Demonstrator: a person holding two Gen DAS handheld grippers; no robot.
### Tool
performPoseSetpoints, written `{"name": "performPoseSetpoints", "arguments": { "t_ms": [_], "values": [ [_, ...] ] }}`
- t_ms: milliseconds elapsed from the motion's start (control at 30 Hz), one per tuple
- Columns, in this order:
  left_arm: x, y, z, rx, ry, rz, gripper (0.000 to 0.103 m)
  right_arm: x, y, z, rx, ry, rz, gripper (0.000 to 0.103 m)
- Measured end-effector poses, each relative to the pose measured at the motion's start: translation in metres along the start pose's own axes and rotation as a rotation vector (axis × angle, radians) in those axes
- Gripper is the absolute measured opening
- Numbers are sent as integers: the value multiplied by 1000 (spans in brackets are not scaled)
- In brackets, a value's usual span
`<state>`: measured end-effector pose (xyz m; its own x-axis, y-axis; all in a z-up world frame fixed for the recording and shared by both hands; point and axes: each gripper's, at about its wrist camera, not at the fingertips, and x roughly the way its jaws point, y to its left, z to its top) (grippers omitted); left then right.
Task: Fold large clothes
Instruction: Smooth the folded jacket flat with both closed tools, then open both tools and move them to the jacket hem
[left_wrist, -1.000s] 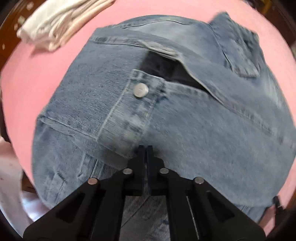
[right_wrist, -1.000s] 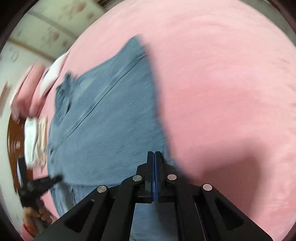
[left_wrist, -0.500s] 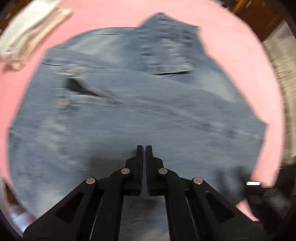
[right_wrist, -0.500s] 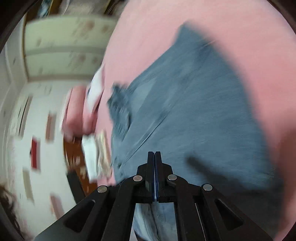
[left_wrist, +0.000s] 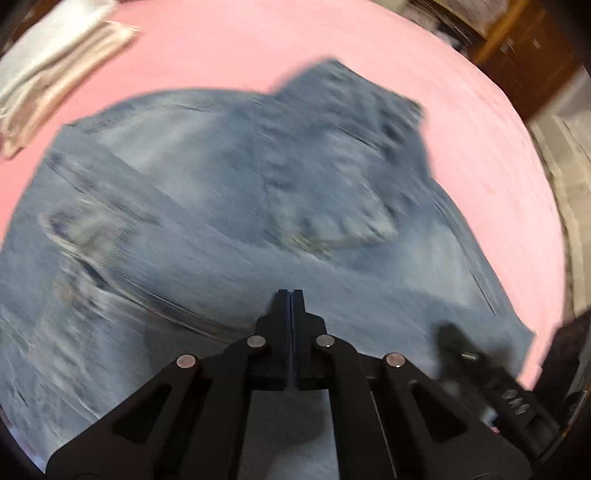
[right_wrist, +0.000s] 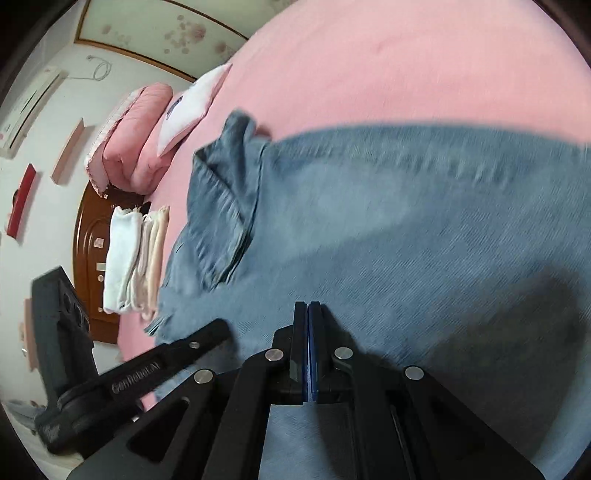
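1. Lying on the pink bed (left_wrist: 461, 122), the jeans (left_wrist: 229, 206) spread out directly under and ahead of both tongs; the cloth looks blurred in both views.
2. The left tongs (left_wrist: 290, 295) point down at the denim, and their fingers are pressed together with nothing visible between them.
3. The right tongs (right_wrist: 307, 306) also point down over the denim, their fingers are pressed together, and no cloth shows between them.
4. In the left view, the right tongs appear low on the right side, near the right edge of the jeans.
5. In the right view, the left tongs appear low on the left side, and their tip is over the near left edge of the jeans.
6. A folded part of the jeans lies ahead and to the left of the right tongs.
7. Folded white cloths (right_wrist: 133, 258) lie far to the left of the right tongs, beside the jeans but apart from them.
8. A pink quilt (right_wrist: 136, 136) and a white pillow (right_wrist: 188, 107) lie further ahead on the left.
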<state>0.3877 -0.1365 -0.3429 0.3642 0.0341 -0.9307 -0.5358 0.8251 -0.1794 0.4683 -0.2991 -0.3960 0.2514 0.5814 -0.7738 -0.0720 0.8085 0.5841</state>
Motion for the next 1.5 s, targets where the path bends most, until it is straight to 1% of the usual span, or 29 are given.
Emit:
{"name": "performPoseSetpoints", "arguments": {
  "t_ms": [67, 133, 167, 200, 233, 267, 300, 333, 367, 433, 467, 533, 600, 667, 700, 733, 767, 800, 867, 933, 967, 1000, 1067, 1100, 1200, 1333, 1400, 1433, 1500],
  "values": [
    [-1, 20, 8, -47, -21, 24, 0, -12, -25, 15, 21, -38, -44, 0],
    [-4, 42, 16, -93, -54, 90, 0, -31, -56, 20, 78, -78, -34, 0],
    [-5, 55, 21, -113, -73, 135, 0, -40, -67, 23, 101, -101, -52, 0],
    [-4, 66, 24, -135, -73, 103, 0, -52, -78, 25, 118, -133, -71, 0],
    [-1, 77, 28, -171, -57, 46, 0, -67, -94, 23, 131, -156, -72, 0],
    [2, 84, 30, -193, -45, 14, 0, -73, -100, 25, 143, -174, -96, 0],
    [4, 87, 31, -196, -40, 1, 0, -79, -104, 26, 150, -196, -123, 0],
    [3, 86, 32, -182, -44, 8, 0, -87, -108, 24, 162, -223, -169, 0],
    [4, 83, 31, -162, -48, 23, 0, -92, -112, 24, 179, -247, -193, 0],
    [8, 76, 31, -129, -50, 58, 0, -99, -121, 21, 235, -265, -198, 0],
    [11, 71, 32, -126, -50, 69, 1, -98, -124, 21, 250, -265, -202, 0],
    [12, 71, 33, -142, -50, 72, 0, -95, -122, 22, 243, -263, -240, 0],
    [10, 73, 33, -155, -54, 64, 0, -89, -111, 26, 213, -257, -312, 0],
    [-2, 78, 27, -149, -59, 58, 0, -89, -94, 23, 177, -257, -403, 0],
    [-10, 79, 24, -148, -65, 49, 0, -88, -80, 24, 149, -266, -468, 0],
    [-29, 81, 13, -148, -75, 40, 0, -90, -60, 16, 108, -278, -508, 0],
    [-39, 82, 9, -150, -86, 32, 0, -83, -35, 12, 65, -298, -528, 0],
    [-47, 83, 5, -151, -96, 27, 0, -94, -24, 4, 20, -324, -530, 2],
    [-57, 85, -5, -140, -96, 9, 0, -96, 4, -10, -37, -361, -490, 3],
    [-61, 82, -19, -106, -71, -5, 0, -87, 24, -26, -50, -338, -409, 4],
    [-62, 82, -27, -82, -51, 2, 1, -82, 28, -34, -49, -308, -384, 4],
    [-61, 81, -37, -56, -24, 11, 1, -75, 32, -45, -42, -263, -379, 4],
    [-54, 83, -52, -19, 26, 21, 1, -56, 40, -64, -30, -197, -388, 4],
    [-55, 88, -61, -4, 47, 20, 1, -53, 40, -76, -24, -182, -392, 4],
    [-59, 101, -86, 32, 59, 5, 0, -41, 43, -119, 23, -130, -408, 4],
    [-87, 121, -113, 93, 53, 5, 1, -56, 48, -170, 57, -148, -428, 4],
    [-101, 135, -122, 120, 56, -17, 1, -63, 56, -197, 94, -137, -448, 4],
    [-110, 145, -128, 138, 54, -31, 1, -81, 48, -214, 108, -143, -450, 4],
    [-128, 160, -138, 191, 42, -13, 1, -89, 58, -240, 133, -159, -465, 4]
  ]
}}
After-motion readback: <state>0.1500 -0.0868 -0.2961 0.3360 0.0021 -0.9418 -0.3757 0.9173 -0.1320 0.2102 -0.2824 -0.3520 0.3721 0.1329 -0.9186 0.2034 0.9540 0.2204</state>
